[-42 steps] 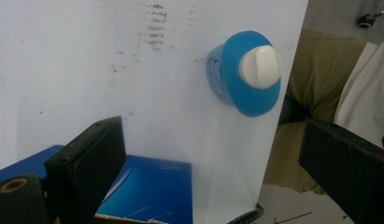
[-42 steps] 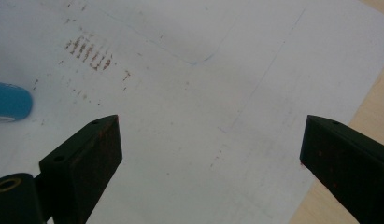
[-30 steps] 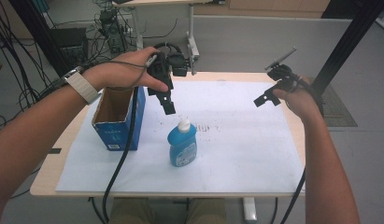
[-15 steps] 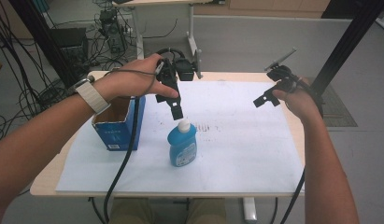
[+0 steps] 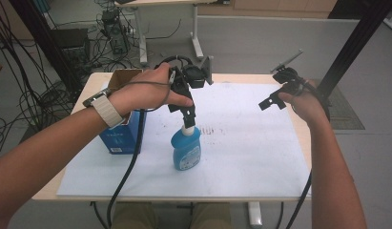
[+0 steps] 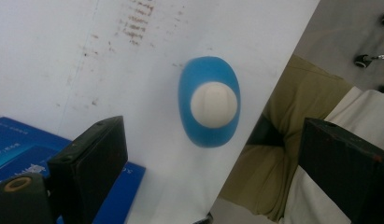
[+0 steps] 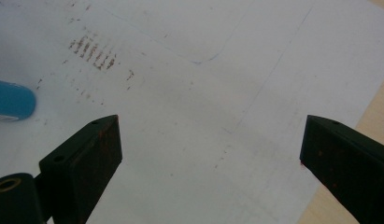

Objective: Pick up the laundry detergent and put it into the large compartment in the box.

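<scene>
Blue and white-capped, the bottle (image 5: 186,149) stands on the paper-covered bench (image 5: 241,162) beside the box (image 5: 121,136) as the left gripper (image 5: 188,118) has slid over its cap, jaws spread and empty, ready to clamp; the right gripper (image 5: 270,101) hangs open, well apart.

White watch strap (image 5: 105,109) on left wrist; khaki trousers (image 5: 155,217); black claws, black trailing cables (image 5: 124,179).

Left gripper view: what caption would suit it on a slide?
Open left gripper poised straight above an upright blue plastic bottle with a white cap.
</scene>
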`<state>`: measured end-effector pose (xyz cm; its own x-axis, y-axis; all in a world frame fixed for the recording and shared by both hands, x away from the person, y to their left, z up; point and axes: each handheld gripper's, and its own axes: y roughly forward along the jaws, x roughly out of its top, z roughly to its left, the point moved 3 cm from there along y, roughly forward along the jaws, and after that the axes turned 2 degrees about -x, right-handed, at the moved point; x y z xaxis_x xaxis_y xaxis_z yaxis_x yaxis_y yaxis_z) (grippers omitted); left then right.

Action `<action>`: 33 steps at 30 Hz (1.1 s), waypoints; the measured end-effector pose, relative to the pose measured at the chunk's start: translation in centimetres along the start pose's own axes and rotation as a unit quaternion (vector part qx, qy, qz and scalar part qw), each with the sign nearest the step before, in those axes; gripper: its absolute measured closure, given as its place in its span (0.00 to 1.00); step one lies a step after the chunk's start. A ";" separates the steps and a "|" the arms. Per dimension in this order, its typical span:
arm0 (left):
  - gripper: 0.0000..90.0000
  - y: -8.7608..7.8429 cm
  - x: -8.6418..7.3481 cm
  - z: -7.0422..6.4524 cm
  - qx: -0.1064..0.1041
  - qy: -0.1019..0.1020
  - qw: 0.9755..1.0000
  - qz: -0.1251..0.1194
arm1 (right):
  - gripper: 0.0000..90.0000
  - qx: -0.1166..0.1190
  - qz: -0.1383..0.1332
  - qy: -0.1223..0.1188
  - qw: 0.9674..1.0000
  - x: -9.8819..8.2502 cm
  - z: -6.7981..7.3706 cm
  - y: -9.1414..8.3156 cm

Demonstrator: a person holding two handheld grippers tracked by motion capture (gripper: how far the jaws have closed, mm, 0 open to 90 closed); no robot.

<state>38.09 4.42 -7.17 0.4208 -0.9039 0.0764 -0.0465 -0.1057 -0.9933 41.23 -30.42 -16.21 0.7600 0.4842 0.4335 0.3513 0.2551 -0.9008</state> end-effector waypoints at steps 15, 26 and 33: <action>0.10 2.0 0.0 -0.3 0.002 -0.029 1.000 0.007 | 0.06 0.001 0.000 -0.001 1.000 0.0 0.2 0.0; 0.11 3.3 0.3 -0.4 0.005 -0.034 0.999 0.011 | 0.06 0.003 0.001 -0.001 1.000 0.1 0.3 0.2; 0.11 3.4 0.4 -0.4 0.006 -0.032 0.999 0.013 | 0.06 0.003 0.000 0.000 1.000 0.0 0.2 0.3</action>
<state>37.68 3.54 -10.49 0.4762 -0.8782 0.0456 -0.0471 -0.0773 -0.9959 41.24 -30.14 -16.43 0.7597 0.4851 0.4330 0.3470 0.2606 -0.9009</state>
